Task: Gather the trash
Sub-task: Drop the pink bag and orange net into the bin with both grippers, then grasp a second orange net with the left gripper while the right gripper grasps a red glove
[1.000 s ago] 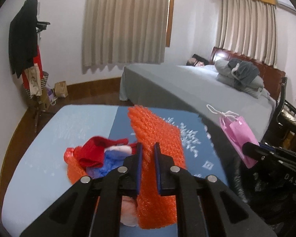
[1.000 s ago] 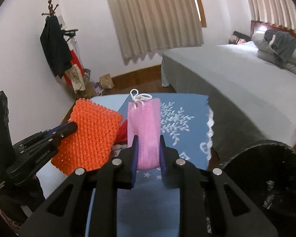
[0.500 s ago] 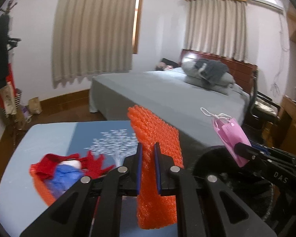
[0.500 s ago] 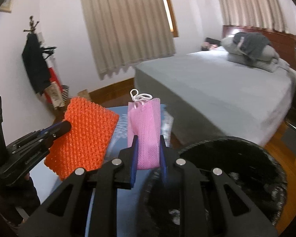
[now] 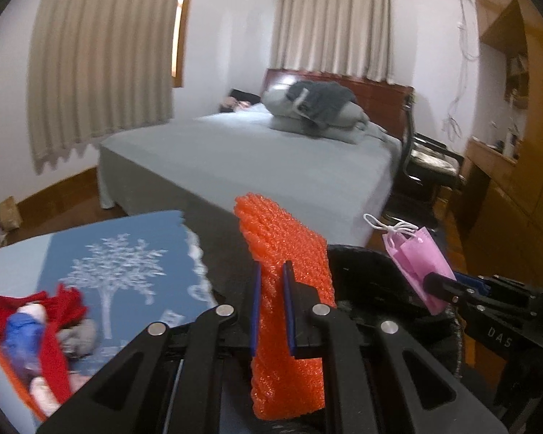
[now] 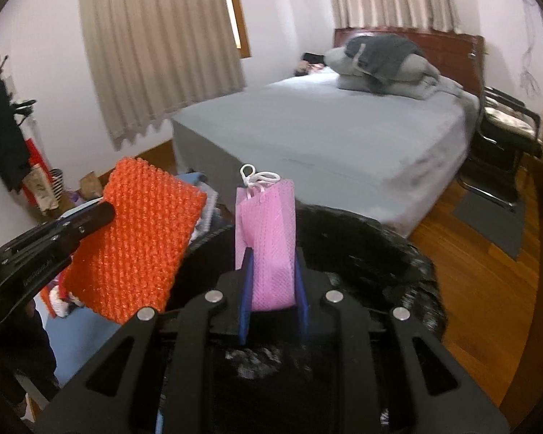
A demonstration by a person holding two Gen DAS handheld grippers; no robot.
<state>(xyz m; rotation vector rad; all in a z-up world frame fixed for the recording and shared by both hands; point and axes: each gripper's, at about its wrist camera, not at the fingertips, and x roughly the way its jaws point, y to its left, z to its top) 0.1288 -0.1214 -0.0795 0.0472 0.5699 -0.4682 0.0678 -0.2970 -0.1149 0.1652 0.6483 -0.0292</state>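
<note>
My left gripper (image 5: 270,307) is shut on an orange foam net sleeve (image 5: 284,253) and holds it upright in the air; the sleeve also shows in the right wrist view (image 6: 137,238). My right gripper (image 6: 273,285) is shut on a small pink bag (image 6: 268,224) with white string handles and holds it over a black-lined bin (image 6: 380,253). The pink bag shows at the right of the left wrist view (image 5: 414,256), with the bin rim (image 5: 365,256) below both held items. More trash, red, blue and grey scraps (image 5: 36,322), lies on the blue table (image 5: 126,253) at the left.
A grey bed (image 5: 257,152) with folded bedding stands beyond the table. A black chair (image 6: 506,130) and wooden cabinets (image 5: 503,166) are at the right. A coat rack (image 6: 3,126) with clothes is at the far left. The floor is wood.
Both grippers have swung right, away from the table, each with its item still held. The bin now lies under the pink bag and the table trash has slid to the left edge.
</note>
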